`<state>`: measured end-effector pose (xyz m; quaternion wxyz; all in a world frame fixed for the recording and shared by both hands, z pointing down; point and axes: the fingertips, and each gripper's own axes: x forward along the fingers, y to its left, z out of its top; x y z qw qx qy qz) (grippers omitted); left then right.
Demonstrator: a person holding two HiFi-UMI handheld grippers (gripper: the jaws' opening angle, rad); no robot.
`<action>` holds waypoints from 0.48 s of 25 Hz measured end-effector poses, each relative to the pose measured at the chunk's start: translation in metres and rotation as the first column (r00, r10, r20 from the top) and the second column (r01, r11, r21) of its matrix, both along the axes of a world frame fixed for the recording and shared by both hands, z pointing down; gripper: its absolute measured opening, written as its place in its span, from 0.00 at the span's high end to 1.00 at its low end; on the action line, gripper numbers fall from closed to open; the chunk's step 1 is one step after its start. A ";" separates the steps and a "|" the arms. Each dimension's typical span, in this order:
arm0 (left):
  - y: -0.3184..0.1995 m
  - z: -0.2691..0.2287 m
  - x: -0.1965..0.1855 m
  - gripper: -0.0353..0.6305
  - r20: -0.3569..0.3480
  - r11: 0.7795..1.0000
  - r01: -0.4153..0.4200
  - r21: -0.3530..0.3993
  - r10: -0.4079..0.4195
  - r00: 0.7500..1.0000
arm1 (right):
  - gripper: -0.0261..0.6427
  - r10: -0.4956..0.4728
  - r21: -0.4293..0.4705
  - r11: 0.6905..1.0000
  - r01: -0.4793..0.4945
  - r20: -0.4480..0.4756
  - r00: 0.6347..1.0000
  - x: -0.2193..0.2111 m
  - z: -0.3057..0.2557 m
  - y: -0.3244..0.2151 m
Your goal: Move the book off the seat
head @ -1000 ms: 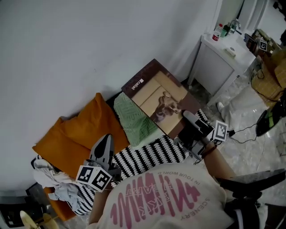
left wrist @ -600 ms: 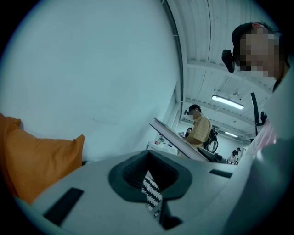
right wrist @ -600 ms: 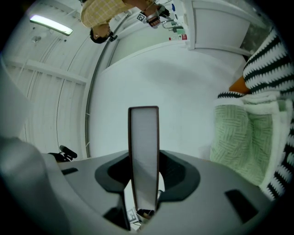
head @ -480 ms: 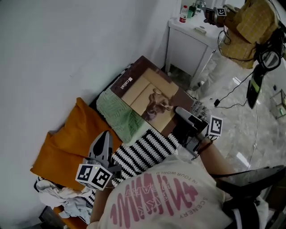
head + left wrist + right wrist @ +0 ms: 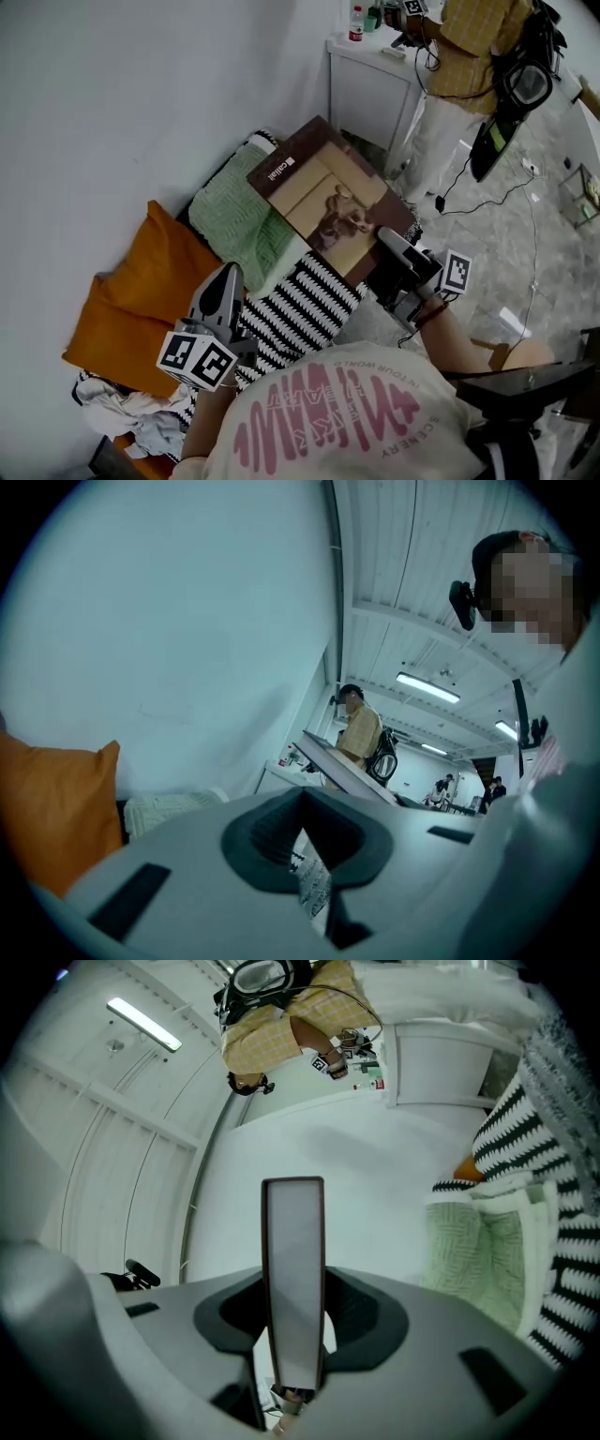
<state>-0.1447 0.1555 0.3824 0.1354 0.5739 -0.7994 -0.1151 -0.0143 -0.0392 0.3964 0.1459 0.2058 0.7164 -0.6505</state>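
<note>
Over striped seat (image 5: pixel 300 314) | book (image 5: pixel 323 192): brown cover, tan picture | right gripper (image 5: pixel 384 239) pinching its edge | left gripper (image 5: pixel 228 274) pressed together

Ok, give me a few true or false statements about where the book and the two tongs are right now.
The right tongs grip the book by its edge. True.
The left tongs hold the orange pillow. False: they are shut and hold nothing.
The book lies flat on the striped cover. False: it is held up, tilted, over the green cushion.
A person in a yellow shirt stands by the white table. True.
</note>
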 end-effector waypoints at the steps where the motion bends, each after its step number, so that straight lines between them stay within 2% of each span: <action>1: -0.002 0.001 -0.014 0.94 -0.029 1.000 0.010 -0.001 -0.010 1.000 | 0.72 -0.013 0.003 1.000 0.013 -0.023 1.000 -0.017 -0.003 -0.002; 4: 0.008 0.003 -0.048 0.93 -0.131 0.996 0.089 -0.003 -0.089 0.987 | 0.72 -0.103 -0.013 0.995 0.103 -0.112 0.988 -0.076 -0.013 0.005; 5: 0.019 0.000 -0.058 0.94 -0.136 0.992 0.127 0.001 -0.126 0.983 | 0.72 -0.150 -0.017 0.989 0.149 -0.126 0.981 -0.096 -0.015 0.013; 7: 0.048 -0.013 -0.084 0.94 -0.103 0.979 0.201 0.021 -0.198 0.975 | 0.72 -0.244 0.002 0.969 0.246 -0.120 0.962 -0.143 -0.021 0.037; 8: 0.068 -0.018 -0.094 0.93 -0.096 0.966 0.256 0.030 -0.252 0.963 | 0.72 -0.306 0.013 0.951 0.310 -0.119 0.944 -0.165 -0.025 0.056; 9: 0.095 -0.022 -0.093 0.93 -0.107 0.937 0.348 0.029 -0.343 0.933 | 0.72 -0.401 0.013 0.914 0.406 -0.128 0.907 -0.186 -0.027 0.083; 10: 0.125 -0.023 -0.085 0.93 -0.124 0.890 0.456 0.020 -0.450 0.884 | 0.72 -0.509 0.001 0.858 0.514 -0.141 0.849 -0.203 -0.026 0.112; 11: 0.151 -0.025 -0.078 0.93 -0.133 0.848 0.530 0.010 -0.524 0.841 | 0.72 -0.582 -0.015 0.810 0.586 -0.148 0.800 -0.214 -0.025 0.137; 12: 0.167 -0.028 -0.077 0.93 -0.133 0.830 0.557 0.007 -0.552 0.823 | 0.72 -0.609 -0.028 0.790 0.612 -0.147 0.779 -0.217 -0.025 0.152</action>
